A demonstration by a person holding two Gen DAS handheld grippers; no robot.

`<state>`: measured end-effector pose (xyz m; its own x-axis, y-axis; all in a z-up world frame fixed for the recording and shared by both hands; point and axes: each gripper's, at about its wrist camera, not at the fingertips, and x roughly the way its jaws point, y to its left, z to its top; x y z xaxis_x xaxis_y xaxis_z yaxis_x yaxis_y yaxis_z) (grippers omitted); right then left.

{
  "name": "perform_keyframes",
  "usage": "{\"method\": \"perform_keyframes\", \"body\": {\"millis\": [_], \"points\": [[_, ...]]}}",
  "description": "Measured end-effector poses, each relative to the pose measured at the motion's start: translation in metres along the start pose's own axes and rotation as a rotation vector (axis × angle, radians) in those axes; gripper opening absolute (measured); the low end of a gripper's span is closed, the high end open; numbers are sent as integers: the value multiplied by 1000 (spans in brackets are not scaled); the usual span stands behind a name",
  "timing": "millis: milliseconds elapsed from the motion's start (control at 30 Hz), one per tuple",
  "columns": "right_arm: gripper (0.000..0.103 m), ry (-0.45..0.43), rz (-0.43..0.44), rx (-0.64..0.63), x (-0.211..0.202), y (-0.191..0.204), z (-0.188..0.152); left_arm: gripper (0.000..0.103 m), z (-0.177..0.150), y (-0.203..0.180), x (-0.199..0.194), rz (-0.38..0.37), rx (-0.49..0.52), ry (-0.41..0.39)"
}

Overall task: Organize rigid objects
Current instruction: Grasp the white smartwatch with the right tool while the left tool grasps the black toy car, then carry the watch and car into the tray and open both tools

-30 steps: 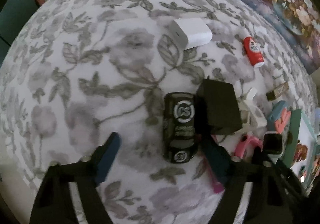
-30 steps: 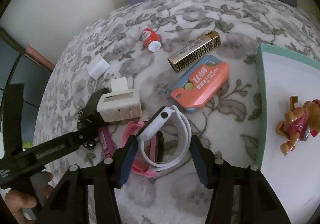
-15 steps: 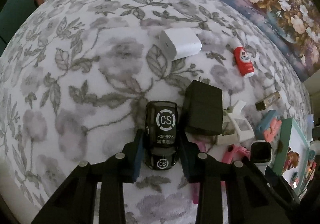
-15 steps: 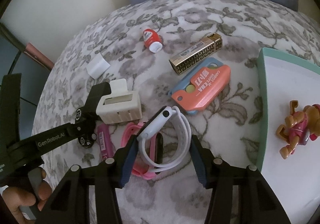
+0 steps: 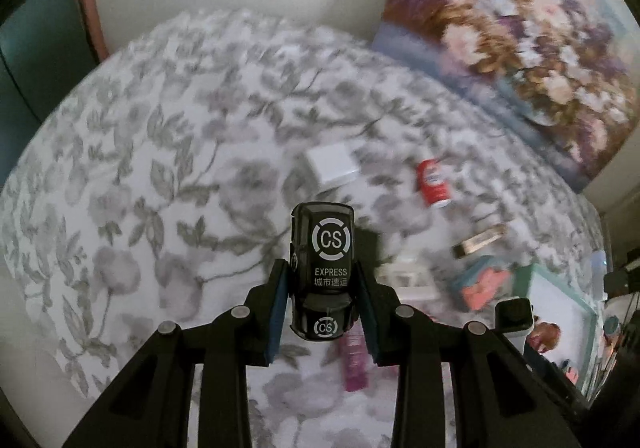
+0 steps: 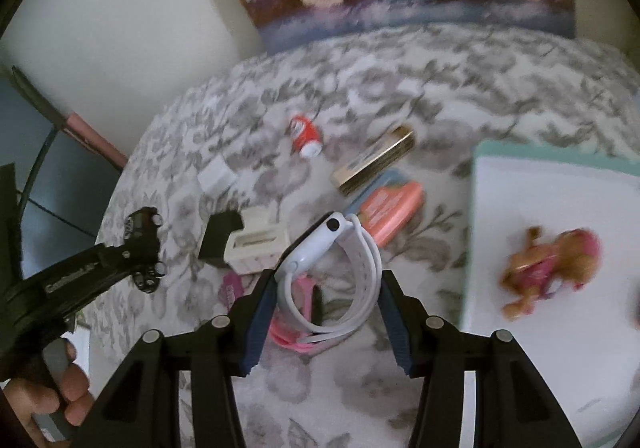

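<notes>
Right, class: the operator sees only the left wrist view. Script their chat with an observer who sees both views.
Operator: I've got the car gripped. What is the right side doing?
Observer: The right tongs are shut on a white watch, with a pink watch on the cloth beneath it.
Operator: My view of the tray is a blur. What's in it?
Observer: A toy dog lies inside the tray, to the right of the tongs.
</notes>
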<state>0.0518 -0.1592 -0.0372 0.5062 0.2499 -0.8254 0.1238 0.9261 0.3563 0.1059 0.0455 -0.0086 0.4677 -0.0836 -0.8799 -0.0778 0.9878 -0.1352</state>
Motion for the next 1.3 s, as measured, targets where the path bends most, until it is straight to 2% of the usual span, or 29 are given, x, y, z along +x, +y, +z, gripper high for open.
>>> {"method": "perform_keyframes", "body": {"millis": [133, 400, 600, 800, 1100, 1300], "points": [[54, -46, -36, 5, -23, -15, 3, 34, -6, -31, -16, -22, 69, -26], [54, -110, -132, 73, -62, -69, 8, 34, -29, -91, -25, -71, 187, -8], [54, -96, -226, 182, -81, -126, 0, 34, -54, -139, -27, -110, 296, 27], [54, -48, -255, 303, -91, -172, -14, 34, -82, -179, -21, -139, 388, 85], [55, -30, -289, 307, -105, -179, -32, 35, -117, -211, -8, -174, 468, 169], [55, 3, -298, 314, -101, -181, -42, 35, -134, -217, 5, -140, 502, 210]]}}
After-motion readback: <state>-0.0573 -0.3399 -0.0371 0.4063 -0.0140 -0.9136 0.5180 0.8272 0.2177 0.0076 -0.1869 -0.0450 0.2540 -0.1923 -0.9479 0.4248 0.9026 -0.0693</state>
